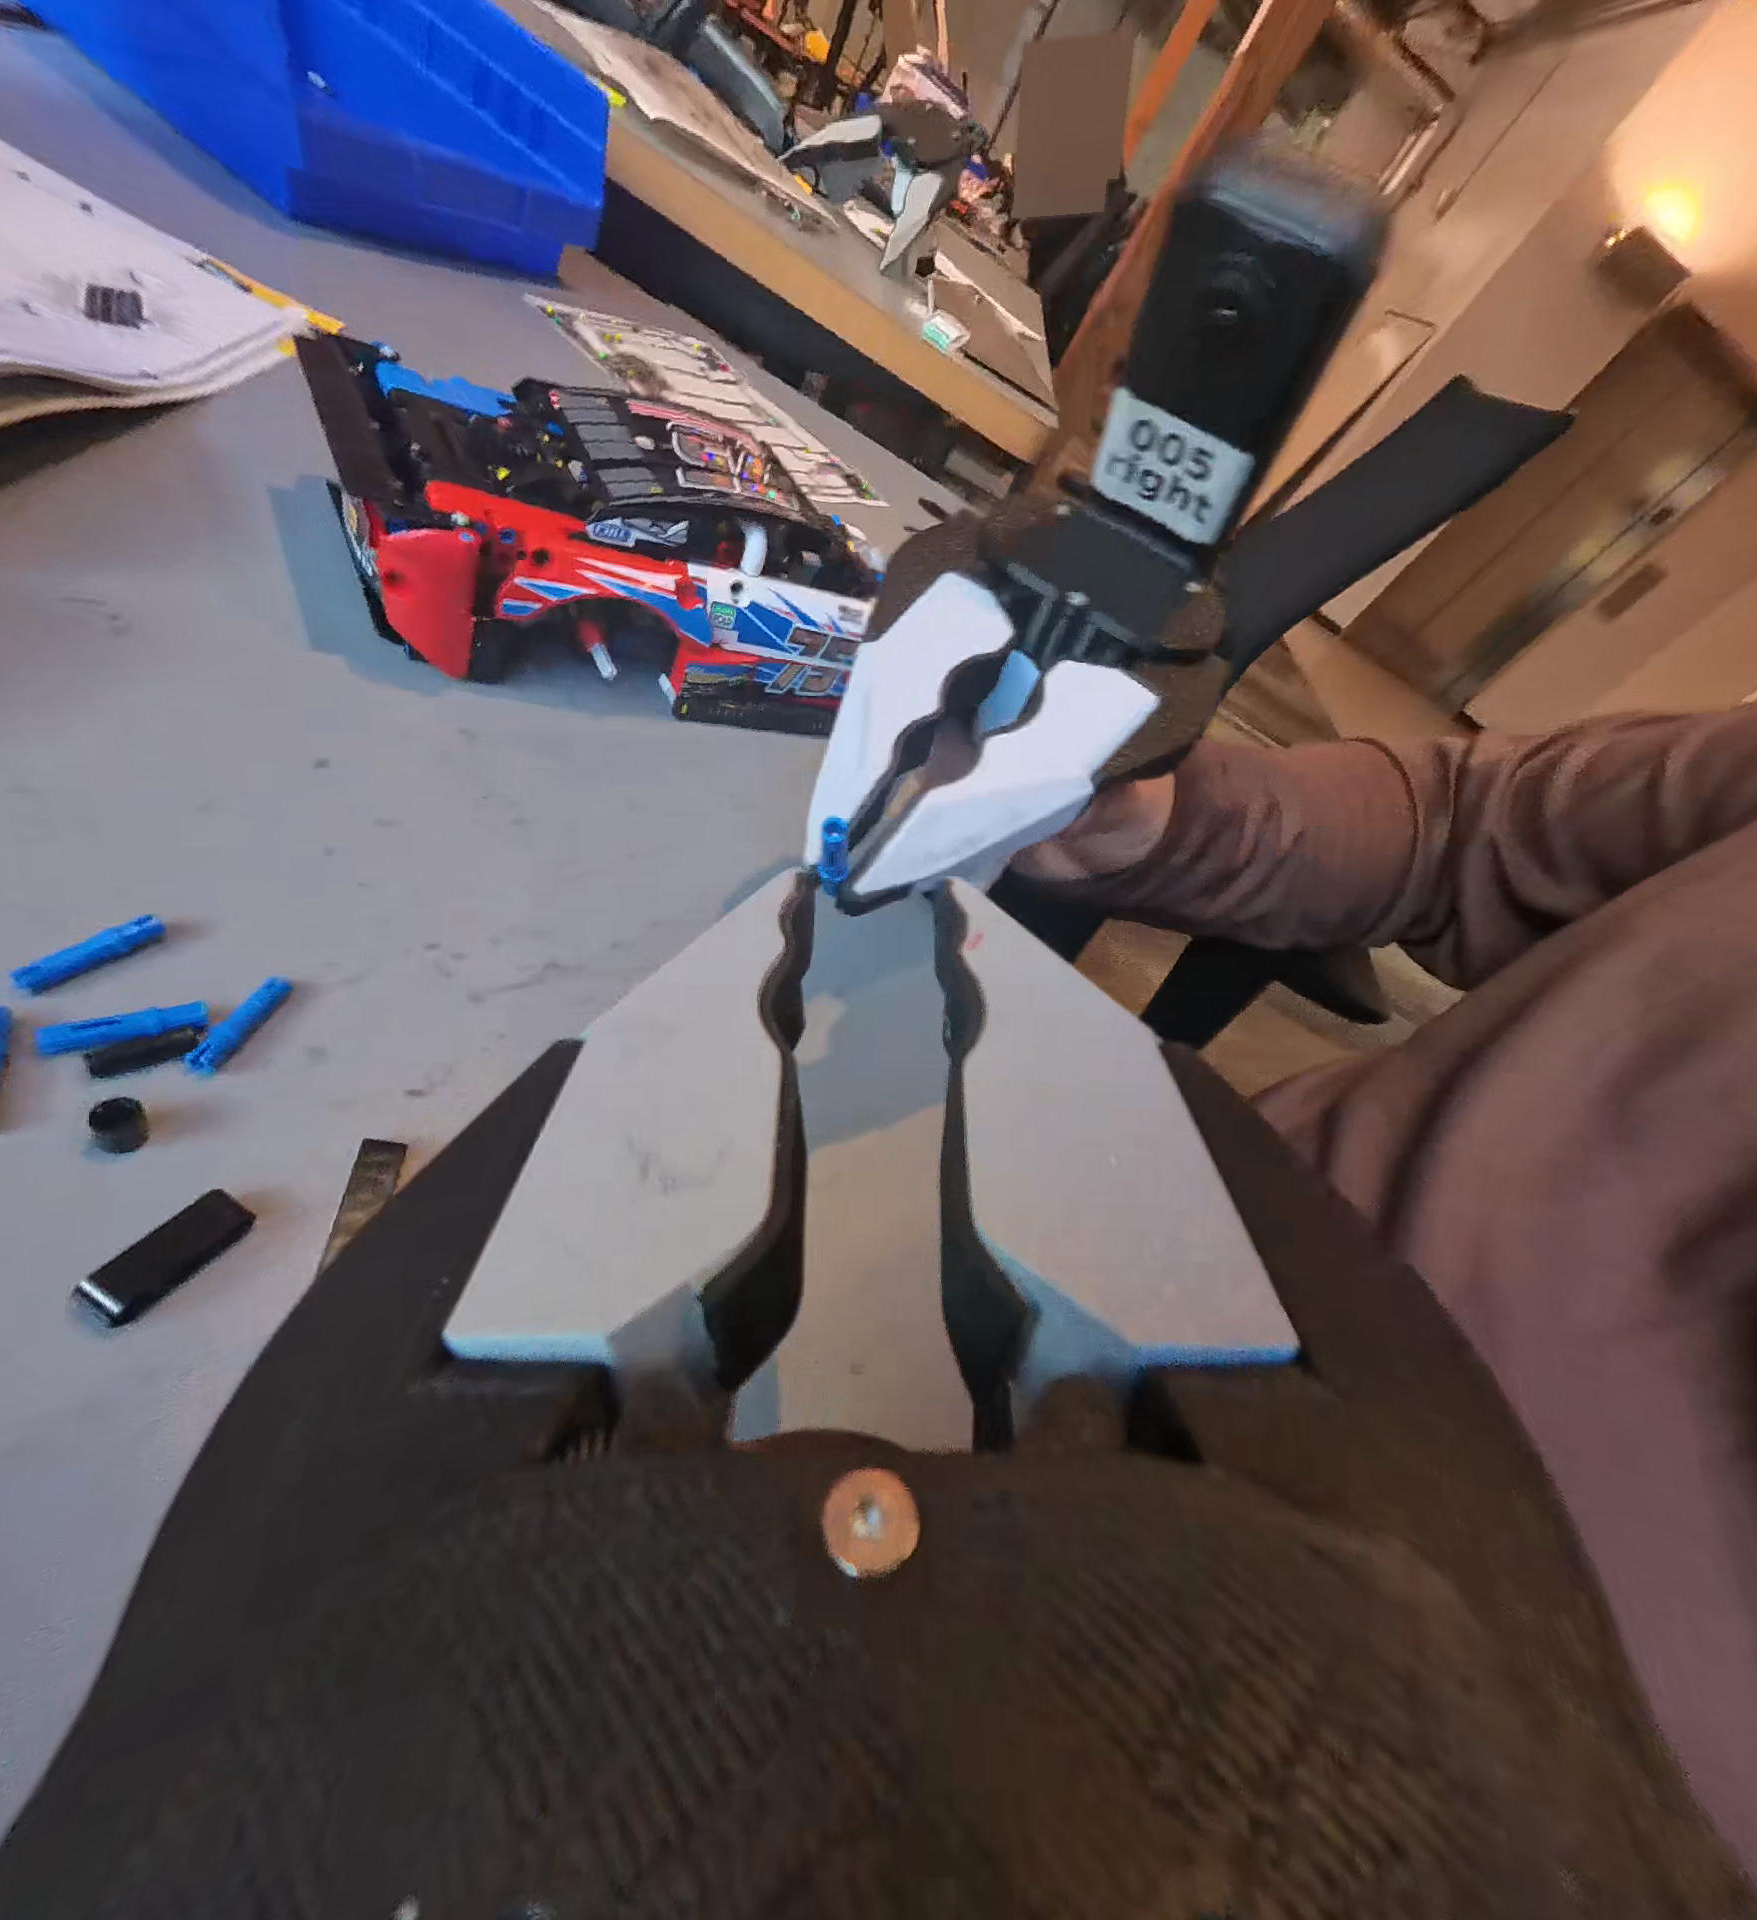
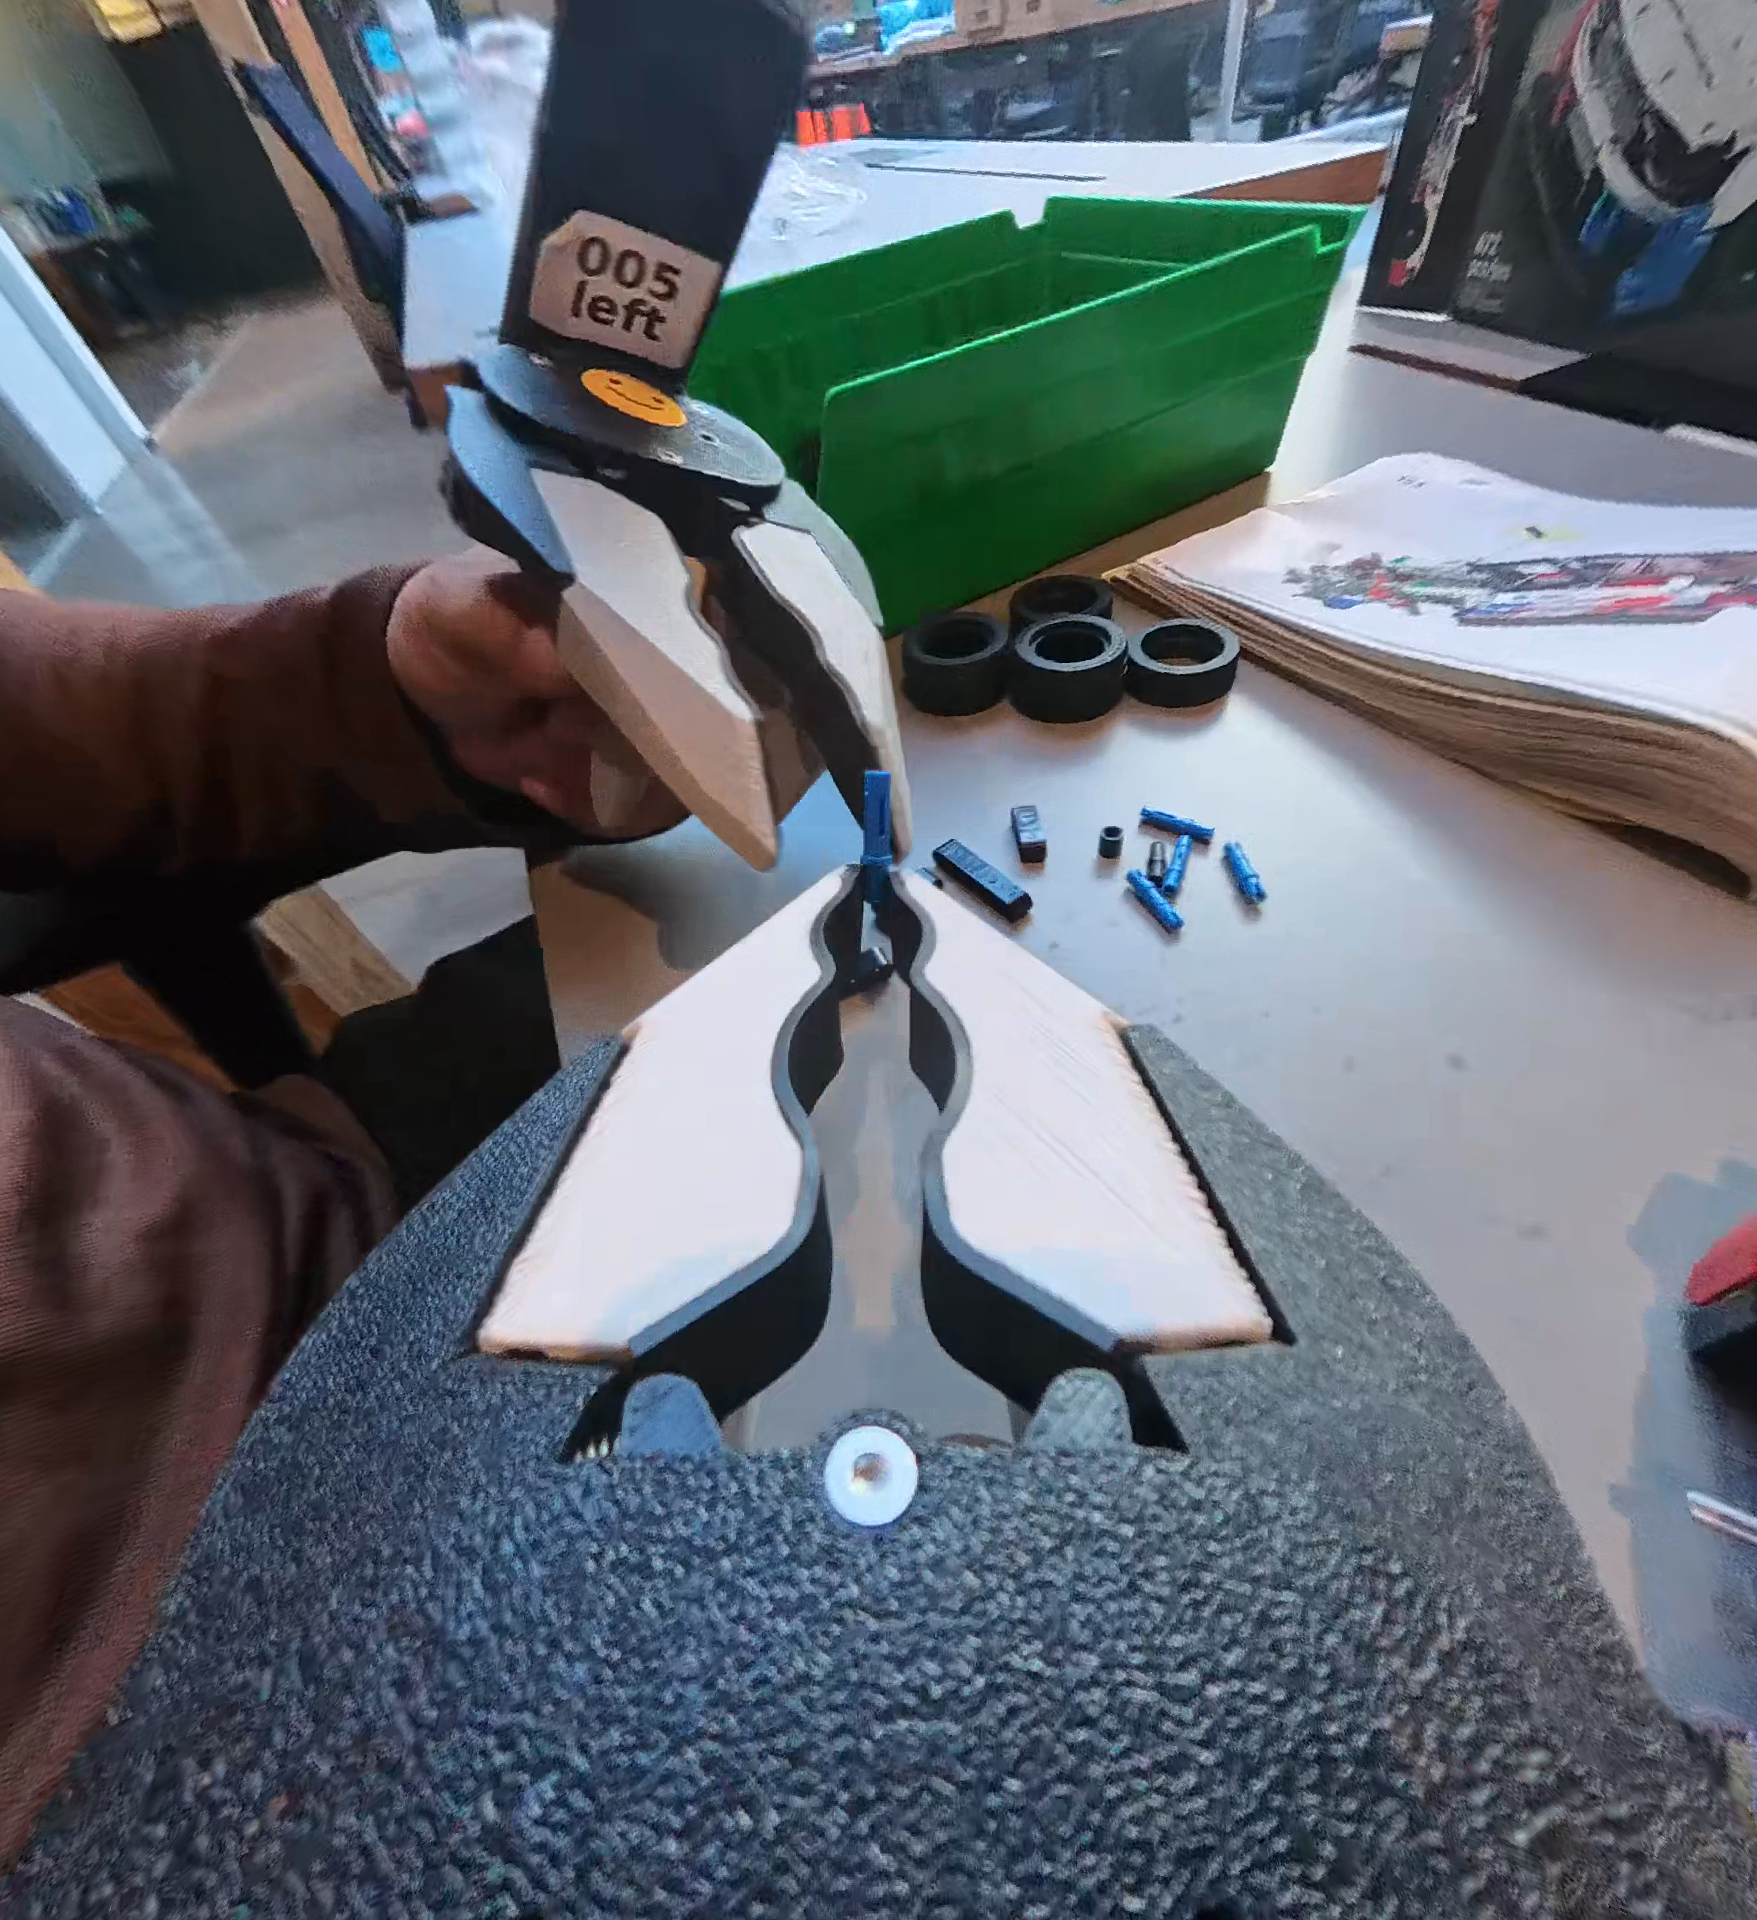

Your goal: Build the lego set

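Each gripper's camera mount carried a printed tag (image 1: pixel 1173 480), (image 2: pixel 622 293). The lego car (image 1: pixel 604 561) bore sponsor decals and a racing number. The instruction booklet (image 2: pixel 1539 634) showed print.

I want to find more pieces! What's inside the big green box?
The open green plastic bin shows only bare green walls and a divider; no pieces are visible. Its floor is hidden behind the front wall.

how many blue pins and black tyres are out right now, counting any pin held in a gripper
loose blue pins: 4
blue pin held in the right gripper: 1
black tyres: 4
total: 9
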Tool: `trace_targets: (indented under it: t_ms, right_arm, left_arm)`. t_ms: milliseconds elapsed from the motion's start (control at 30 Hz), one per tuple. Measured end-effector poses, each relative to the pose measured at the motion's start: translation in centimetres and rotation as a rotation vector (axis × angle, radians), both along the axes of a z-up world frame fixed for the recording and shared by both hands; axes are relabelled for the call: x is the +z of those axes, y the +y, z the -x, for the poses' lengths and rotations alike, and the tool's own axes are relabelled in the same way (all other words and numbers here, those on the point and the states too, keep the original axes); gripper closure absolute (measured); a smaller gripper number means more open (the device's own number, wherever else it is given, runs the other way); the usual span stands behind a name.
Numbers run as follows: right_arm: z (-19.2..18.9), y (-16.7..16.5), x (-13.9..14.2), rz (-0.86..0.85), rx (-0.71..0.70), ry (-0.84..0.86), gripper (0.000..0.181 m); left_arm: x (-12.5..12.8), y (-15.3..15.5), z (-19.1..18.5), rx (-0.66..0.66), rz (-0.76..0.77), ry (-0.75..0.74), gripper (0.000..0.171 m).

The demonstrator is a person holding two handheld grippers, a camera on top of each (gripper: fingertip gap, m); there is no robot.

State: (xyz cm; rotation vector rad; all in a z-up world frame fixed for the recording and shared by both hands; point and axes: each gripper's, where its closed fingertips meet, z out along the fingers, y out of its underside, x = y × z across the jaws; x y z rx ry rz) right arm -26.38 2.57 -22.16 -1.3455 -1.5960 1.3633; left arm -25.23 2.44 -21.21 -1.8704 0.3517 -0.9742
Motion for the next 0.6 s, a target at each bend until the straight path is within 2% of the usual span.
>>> trace_targets:
  t_ms: [100,400,533,600]
  right_arm:
    - [0.3,0.1,-0.3,-0.090,-0.030,-0.004,0.177]
    - [0.5,0.6,-1.0,-0.151,-0.067,-0.028,0.177]
    - [0.5,0.6,-1.3,-0.168,-0.068,-0.044,0.177]
    - [0.6,0.6,-1.4,-0.187,-0.075,-0.045,0.177]
  left_arm:
    - [-0.7,0.5,0.2,0.016,0.036,-0.011,0.161]
    - [-1.2,1.2,0.5,0.043,0.081,-0.121,0.160]
    - [-1.6,1.4,0.9,0.072,0.087,-0.110,0.160]
    - [-1.6,1.4,0.8,0.074,0.078,-0.095,0.167]
